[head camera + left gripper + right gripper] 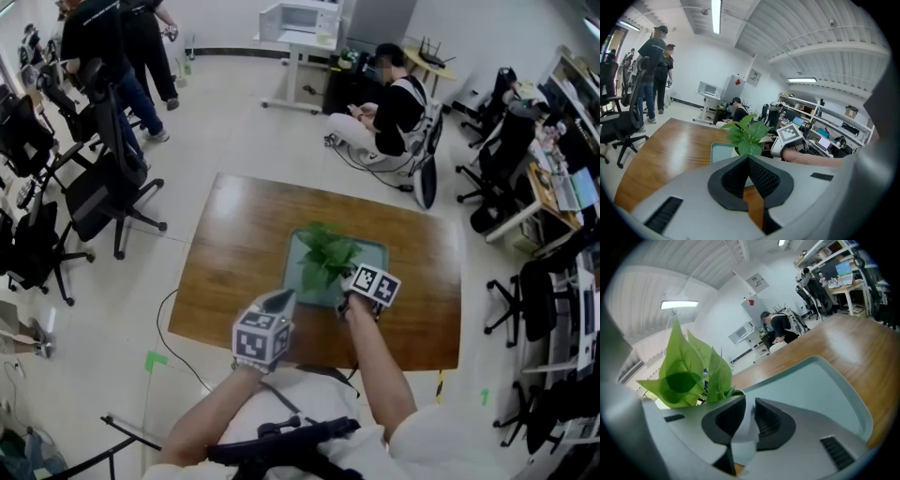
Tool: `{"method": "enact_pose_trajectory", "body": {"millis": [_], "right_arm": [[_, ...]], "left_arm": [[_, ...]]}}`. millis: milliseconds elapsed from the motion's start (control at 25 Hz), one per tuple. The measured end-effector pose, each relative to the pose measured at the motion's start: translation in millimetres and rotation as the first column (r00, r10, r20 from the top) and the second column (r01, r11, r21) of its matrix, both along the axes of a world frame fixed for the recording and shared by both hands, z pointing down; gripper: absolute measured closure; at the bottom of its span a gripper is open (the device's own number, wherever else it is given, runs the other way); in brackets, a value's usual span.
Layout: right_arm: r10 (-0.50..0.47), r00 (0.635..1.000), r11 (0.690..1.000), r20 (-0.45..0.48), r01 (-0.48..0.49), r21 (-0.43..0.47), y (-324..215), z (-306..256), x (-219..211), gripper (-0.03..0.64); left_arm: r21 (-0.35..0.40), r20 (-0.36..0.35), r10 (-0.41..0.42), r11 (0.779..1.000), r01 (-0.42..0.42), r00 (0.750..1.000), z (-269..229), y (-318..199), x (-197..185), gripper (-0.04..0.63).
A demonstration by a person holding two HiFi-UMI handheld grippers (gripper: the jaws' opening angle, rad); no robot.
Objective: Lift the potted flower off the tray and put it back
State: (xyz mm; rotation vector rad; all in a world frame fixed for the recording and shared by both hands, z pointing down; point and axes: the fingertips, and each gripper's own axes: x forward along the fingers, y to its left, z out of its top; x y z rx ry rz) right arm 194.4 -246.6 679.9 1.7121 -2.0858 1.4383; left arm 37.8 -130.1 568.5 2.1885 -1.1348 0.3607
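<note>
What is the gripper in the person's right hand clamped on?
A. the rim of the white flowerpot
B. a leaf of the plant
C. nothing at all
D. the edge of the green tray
A: the right gripper view shows the right gripper pinching the wall of the white pot between its two jaws.

Glossy wood on the counter (234, 253). Smooth matt pale-teal plastic for the tray (820, 385). Waxy leaves, smooth white pot on the potted flower (682, 366). Matt grey plastic, ribbed black pads (767, 422) on the right hand-held gripper (749, 399).
</note>
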Motion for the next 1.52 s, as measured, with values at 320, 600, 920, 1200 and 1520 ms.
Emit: {"method": "enact_pose_trajectory", "body": {"millis": [320, 600, 920, 1200, 1520], "right_arm": [[-0.098, 0.995, 0.994, 0.033, 0.096, 0.051, -20.6, -29.9, -66.5, 0.549], [-0.218, 0.975, 0.975, 0.047, 0.215, 0.052, -27.3, -28.0, -140.5, 0.552], [-0.299, 0.953, 0.954, 0.054, 0.299, 0.009, -19.7, -0.7, -205.9, 0.552], [-0.320, 0.946, 0.947, 0.053, 0.321, -0.005, -17.0, 13.8, -224.7, 0.554], [-0.321, 0.946, 0.947, 0.039, 0.322, -0.016, -15.3, 21.4, -227.6, 0.554]], "left_arm": [[0.004, -0.004, -0.089, 0.996, 0.089, 0.996, -4.7, 4.2, -41.7, 0.600], [0.006, 0.003, -0.193, 0.981, 0.193, 0.981, -5.5, 10.9, -87.3, 0.600], [-0.005, 0.025, -0.305, 0.952, 0.305, 0.952, 0.6, 25.6, -146.3, 0.600], [-0.014, 0.038, -0.336, 0.942, 0.337, 0.941, 5.2, 30.8, -165.2, 0.600], [-0.024, 0.040, -0.335, 0.941, 0.336, 0.941, 9.0, 31.8, -167.1, 0.600]]}}
